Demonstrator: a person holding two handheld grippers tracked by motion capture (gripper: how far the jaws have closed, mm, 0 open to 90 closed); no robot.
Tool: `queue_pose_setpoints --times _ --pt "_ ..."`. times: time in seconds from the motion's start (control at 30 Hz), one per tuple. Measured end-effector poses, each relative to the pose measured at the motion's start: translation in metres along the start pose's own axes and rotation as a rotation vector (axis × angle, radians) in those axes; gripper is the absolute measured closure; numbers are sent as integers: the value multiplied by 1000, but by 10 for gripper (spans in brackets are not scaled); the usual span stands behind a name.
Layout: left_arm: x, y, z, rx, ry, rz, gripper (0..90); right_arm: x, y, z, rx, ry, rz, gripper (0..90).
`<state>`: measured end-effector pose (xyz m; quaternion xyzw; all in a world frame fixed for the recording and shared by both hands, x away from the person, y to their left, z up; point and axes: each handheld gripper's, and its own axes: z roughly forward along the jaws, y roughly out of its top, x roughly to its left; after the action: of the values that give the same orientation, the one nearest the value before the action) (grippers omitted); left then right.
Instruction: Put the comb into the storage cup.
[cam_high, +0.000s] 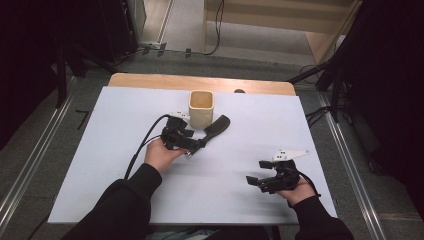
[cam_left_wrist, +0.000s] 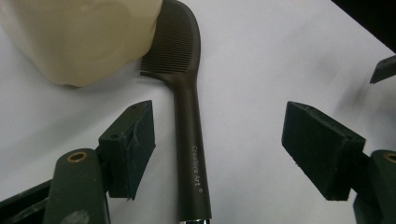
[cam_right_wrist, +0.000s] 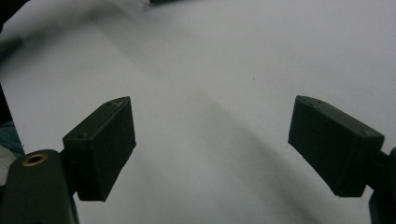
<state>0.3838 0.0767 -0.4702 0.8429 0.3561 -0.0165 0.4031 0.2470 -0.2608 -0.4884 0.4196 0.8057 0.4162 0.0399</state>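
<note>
Comb (cam_left_wrist: 187, 93) of dark plastic lies flat on the white tabletop (cam_high: 125, 165) near the middle of the high view, its toothed head slanting toward the upper right and resting just beside the cream square cup (cam_high: 201, 108), whether touching it I cannot tell. In my left gripper view the comb's handle runs up the centre of the frame with small pale lettering on it, and the teeth pass behind the cup's lower corner at the upper left. My left tongs (cam_left_wrist: 219, 149) stand wide, one pad on each side of the handle and neither pad touching it. My right tongs (cam_high: 254, 180) sit at the lower right of the high view, well apart from the comb and cup, also spread wide over bare tabletop. My left hand (cam_high: 161, 154) shows below the left tongs in the high view.
</note>
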Motion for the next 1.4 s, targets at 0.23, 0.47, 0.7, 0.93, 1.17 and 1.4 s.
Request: queue_pose_setpoints --times 0.23,0.47,0.7,0.93,1.17,1.4 --pt "1 -8 5 21 12 2 264 0 0 0 0 -1 -2 132" --pt "2 -12 9 38 20 -2 269 1 0 0 0 -1 -5 132" --pt "4 -17 15 63 34 -5 282 1 0 0 2 0 -6 132" --pt "4 -20 19 78 56 18 301 1 0 0 4 -3 -7 132" --pt "2 -23 20 64 96 28 363 1 0 0 3 -4 -7 132" --pt "-4 -25 21 61 166 72 457 1 0 1 3 -3 -7 132"
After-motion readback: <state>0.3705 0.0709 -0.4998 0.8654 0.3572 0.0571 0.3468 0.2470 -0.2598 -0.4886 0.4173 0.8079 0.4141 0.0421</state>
